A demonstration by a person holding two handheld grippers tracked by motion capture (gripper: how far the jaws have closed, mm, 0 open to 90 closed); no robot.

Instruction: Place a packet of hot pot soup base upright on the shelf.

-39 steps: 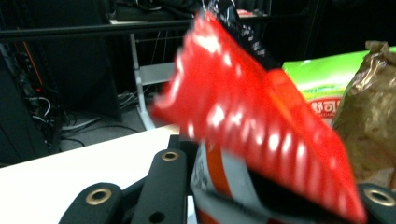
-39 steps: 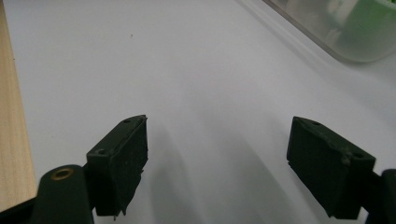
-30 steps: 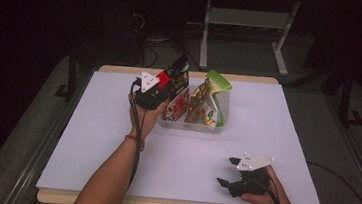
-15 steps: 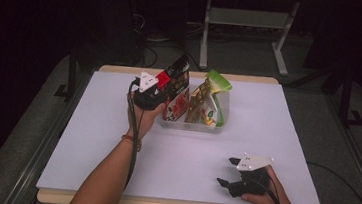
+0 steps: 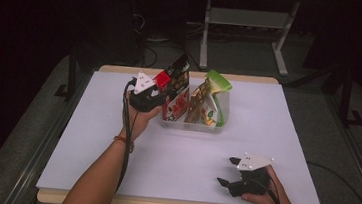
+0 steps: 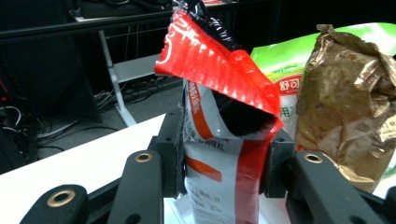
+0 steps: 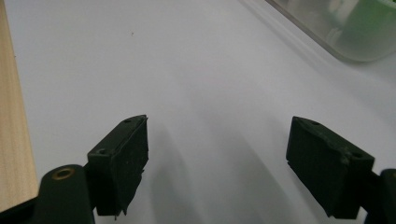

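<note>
A red and white snack bag (image 5: 176, 79) stands upright at the left end of a clear plastic bin (image 5: 191, 127). My left gripper (image 5: 163, 94) reaches it from the left. In the left gripper view the bag (image 6: 219, 93) fills the gap between the jaws of that gripper (image 6: 223, 154). The jaws have just been opening, and both pads still touch the bag's sides. My right gripper (image 5: 227, 171) rests low on the table near the front right. Its jaws stand wide apart over bare white surface, and nothing lies between them in the right gripper view (image 7: 217, 154).
A brown foil bag (image 5: 200, 99) and a green-topped bag (image 5: 218, 85) stand in the same bin, right of the red one. The bin's corner (image 7: 355, 42) lies ahead of the right gripper. A white sheet (image 5: 277, 121) covers the table; a wooden edge (image 7: 14, 140) runs along it.
</note>
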